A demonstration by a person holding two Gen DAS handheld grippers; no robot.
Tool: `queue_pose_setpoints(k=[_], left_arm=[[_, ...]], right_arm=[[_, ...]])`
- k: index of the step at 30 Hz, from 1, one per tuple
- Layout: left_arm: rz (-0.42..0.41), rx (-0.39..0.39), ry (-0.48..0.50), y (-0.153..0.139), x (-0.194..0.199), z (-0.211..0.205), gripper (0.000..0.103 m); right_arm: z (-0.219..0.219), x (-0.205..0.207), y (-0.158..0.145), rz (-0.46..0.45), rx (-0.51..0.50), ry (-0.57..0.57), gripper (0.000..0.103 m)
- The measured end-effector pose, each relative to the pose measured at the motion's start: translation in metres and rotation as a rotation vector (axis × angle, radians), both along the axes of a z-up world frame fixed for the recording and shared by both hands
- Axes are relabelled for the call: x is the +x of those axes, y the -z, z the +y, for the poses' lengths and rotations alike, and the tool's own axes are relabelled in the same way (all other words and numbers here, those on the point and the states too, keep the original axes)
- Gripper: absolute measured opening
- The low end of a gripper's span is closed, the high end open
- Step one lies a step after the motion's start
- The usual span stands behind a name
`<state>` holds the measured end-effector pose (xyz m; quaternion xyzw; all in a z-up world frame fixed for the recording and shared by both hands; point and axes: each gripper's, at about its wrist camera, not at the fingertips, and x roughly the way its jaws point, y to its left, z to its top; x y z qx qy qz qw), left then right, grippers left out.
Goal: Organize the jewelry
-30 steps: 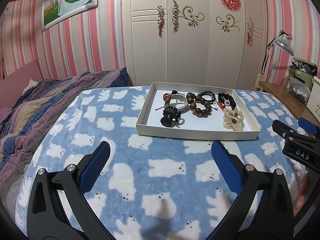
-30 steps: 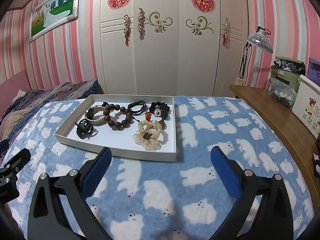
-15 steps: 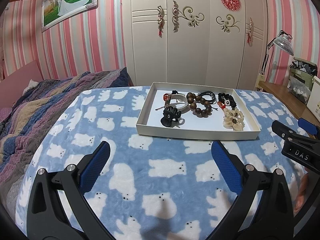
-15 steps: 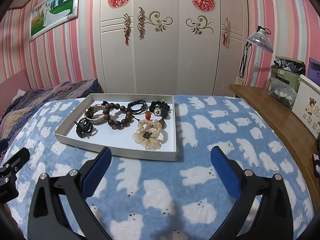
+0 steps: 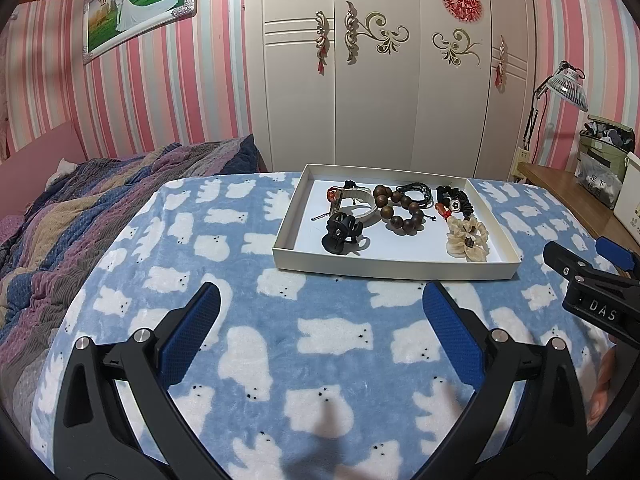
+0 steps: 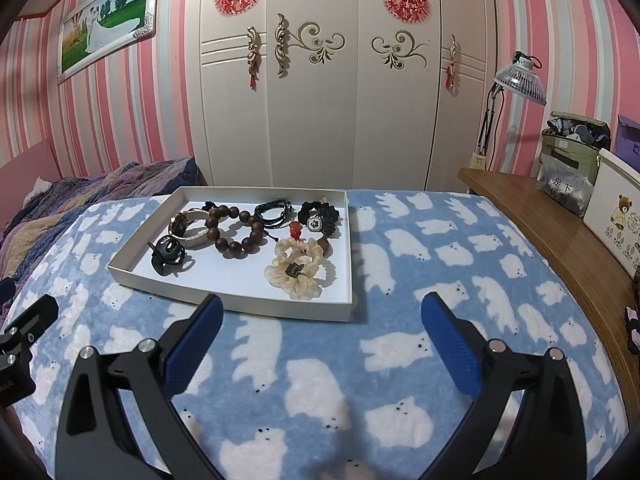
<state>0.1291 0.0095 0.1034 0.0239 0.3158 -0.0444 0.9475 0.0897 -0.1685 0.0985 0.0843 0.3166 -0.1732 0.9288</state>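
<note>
On the left side of the bed lies a striped quilt [image 5: 80, 208], and the blue blanket [image 5: 248, 312] with white bears covers the rest. The left gripper [image 5: 320, 312] hangs above the near part of this blanket; its two blue pads are wide apart and nothing is between them.

The white tray [image 5: 392, 270] rests on the blanket toward the far edge, in front of the wardrobe [image 5: 380, 80]. From the tray's left wall to its right wall I see: a black hair claw [image 5: 340, 234] near the front-left corner, a white bangle [image 5: 356, 204] just behind it and touching it, a bracelet of brown wooden beads [image 5: 400, 208] in the middle, a black cord bracelet [image 5: 416, 192] at the far wall, a black scrunchie [image 5: 456, 202] by the right wall, and a cream scrunchie [image 5: 468, 238] near the front-right corner.

The right gripper [image 6: 320, 316] is also spread open and empty, with its left pad just before the tray's front wall.

The pieces lie close and some overlap. I think a pinch on the beads could also catch the bangle or the cord and drag both. The tray looks light and sits on soft fleece, so a push on its wall may slide or tilt it. The round beads may slip from the pads.

On the far right stands a wooden desk [image 6: 560, 232] with a lamp [image 6: 520, 80].
</note>
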Motion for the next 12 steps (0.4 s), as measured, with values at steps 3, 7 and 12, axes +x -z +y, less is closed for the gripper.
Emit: queue_pose_setpoints(k=[3, 7, 12], left_arm=[[0.009, 0.002, -0.004, 0.0007, 0.0012, 0.0000, 0.100], [0.028, 0.003, -0.014, 0.0036, 0.0044, 0.0007, 0.100], [0.031, 0.005, -0.013, 0.0040, 0.0035, -0.0005, 0.100]], right_arm=[[-0.0003, -0.0002, 0.0001, 0.001, 0.001, -0.001, 0.099], [-0.0004, -0.0001, 0.0003, 0.002, -0.001, 0.000, 0.099], [-0.0019, -0.0003, 0.0012, 0.005, 0.000, -0.001, 0.099]])
